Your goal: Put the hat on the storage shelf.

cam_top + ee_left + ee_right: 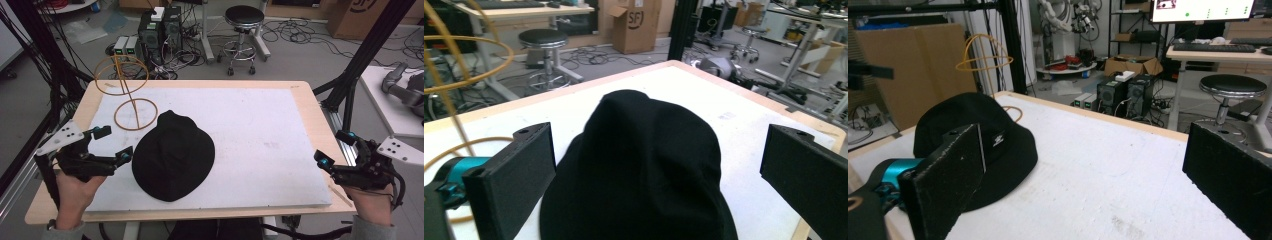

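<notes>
One black hat (pixel 173 156) lies flat on the white mat of the worktop (pixel 260 125), and it serves as the landmark here. From the high view its brim reads as a rounded disc with the crown pointing away from the person. The right gripper view adds what the top-down angle hides: a small white label (pixel 997 139) on the side of the crown, and the crown's domed height above the brim.

One wire hat stand (pixel 128 95) stands just beyond the hat, on its far left side. The high view shows two of its rings, one resting on the mat just beside the crown and one raised on a slanted stem. Whether the lower ring touches the hat is hard to say from any angle; they look barely apart.

There are two tongs. The left tongs (pixel 114 145) hover just to the left of the hat, jaws spread wide with nothing between them; in the left gripper view the hat lies in the gap between the two black pads, near but untouched. The right tongs (pixel 335 148) are well apart from the hat, out past the right edge of the worktop, also released and holding nothing.

Beyond the hat, off the worktop, the high view shows one round black stool (pixel 243 20) and two dark computer towers (pixel 160 30) among floor cables. The right gripper view alone brings in a monitor (pixel 1205 10) and a keyboard on a far desk.
</notes>
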Demonstrator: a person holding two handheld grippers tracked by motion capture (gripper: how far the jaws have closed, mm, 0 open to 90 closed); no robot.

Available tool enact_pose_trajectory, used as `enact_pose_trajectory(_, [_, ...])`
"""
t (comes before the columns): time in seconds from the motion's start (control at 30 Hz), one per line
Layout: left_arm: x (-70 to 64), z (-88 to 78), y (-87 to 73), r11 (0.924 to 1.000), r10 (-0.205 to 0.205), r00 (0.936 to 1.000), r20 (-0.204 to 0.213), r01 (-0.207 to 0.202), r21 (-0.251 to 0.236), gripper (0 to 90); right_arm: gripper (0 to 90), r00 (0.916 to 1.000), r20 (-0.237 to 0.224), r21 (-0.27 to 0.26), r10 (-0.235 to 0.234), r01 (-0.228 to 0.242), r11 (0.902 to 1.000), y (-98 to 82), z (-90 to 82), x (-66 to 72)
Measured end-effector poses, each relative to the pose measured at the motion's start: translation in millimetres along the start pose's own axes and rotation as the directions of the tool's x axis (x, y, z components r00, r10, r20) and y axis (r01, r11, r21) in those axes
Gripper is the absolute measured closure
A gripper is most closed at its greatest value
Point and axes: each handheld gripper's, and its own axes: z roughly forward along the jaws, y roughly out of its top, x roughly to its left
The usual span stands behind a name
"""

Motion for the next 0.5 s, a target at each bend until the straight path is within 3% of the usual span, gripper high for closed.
enact_pose_trajectory(0.5, [0.2,53.6,-3.5,0.9984,-0.014,0.997,0.076,0.01,0.056,1.7,2.8,0.9999,0.004,0.011,-0.01,0.01,0.9999,-7.7,-21.4,14.1])
